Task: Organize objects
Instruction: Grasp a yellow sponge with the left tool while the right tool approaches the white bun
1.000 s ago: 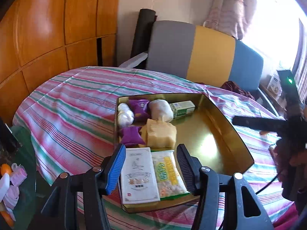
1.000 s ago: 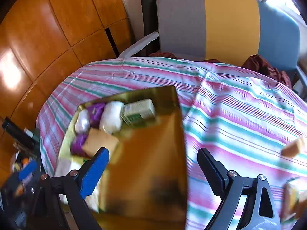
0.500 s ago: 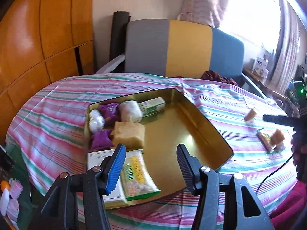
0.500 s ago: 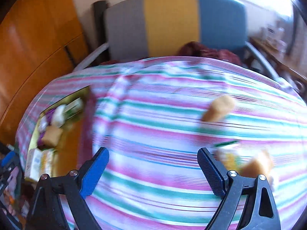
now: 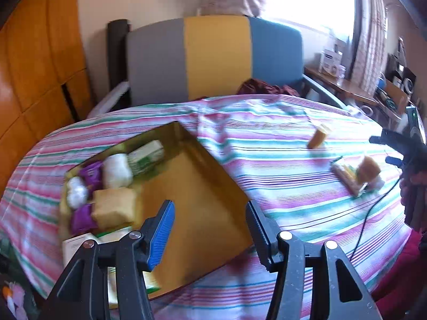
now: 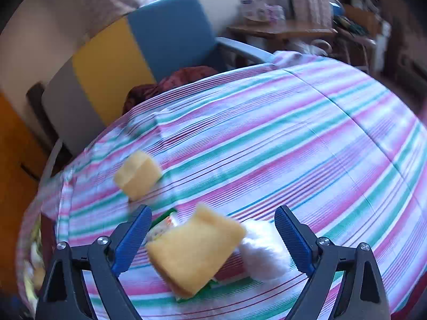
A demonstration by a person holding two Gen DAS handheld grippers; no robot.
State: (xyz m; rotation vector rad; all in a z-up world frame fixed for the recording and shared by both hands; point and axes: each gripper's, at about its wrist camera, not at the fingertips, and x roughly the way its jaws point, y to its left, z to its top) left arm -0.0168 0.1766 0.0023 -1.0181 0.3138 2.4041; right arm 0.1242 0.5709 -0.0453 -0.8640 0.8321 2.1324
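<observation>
Striped tabletop (image 6: 293, 144), pink, green and white, carrying a gold tray (image 5: 202, 197) on one side and loose snack packs on the other.

Right gripper (image 6: 213, 237) spread wide, pinching nothing, hanging over a small cluster of packs. Large yellow cake pack (image 6: 194, 250) lying between the two blue-padded fingers (image 6: 133, 237), nearer the left one, apart from both pads. Under that cake pack, a flat green-edged packet (image 6: 162, 224), partly covered. White fluffy pack (image 6: 264, 250) touching the cake pack's right side, just inside the right finger. Smaller yellow cake pack (image 6: 137, 174) lying alone farther out, beyond the left fingertip and outside the gap.

Left gripper (image 5: 210, 229) half spread, empty, poised over the bare near part of the tray. Packed into the tray's far left part: a green-and-white carton (image 5: 145, 154), a white round pack (image 5: 117, 170), purple packs (image 5: 92, 173), another yellow cake pack (image 5: 114, 206). White box (image 5: 77, 248) at the tray's near corner, partly hidden behind the left finger. In this view the right gripper's dark body visible at the right edge, over the loose cluster, with a black cable (image 5: 373, 213) trailing across the cloth.

Tri-colour armchair (image 5: 213, 56) behind the tabletop.
</observation>
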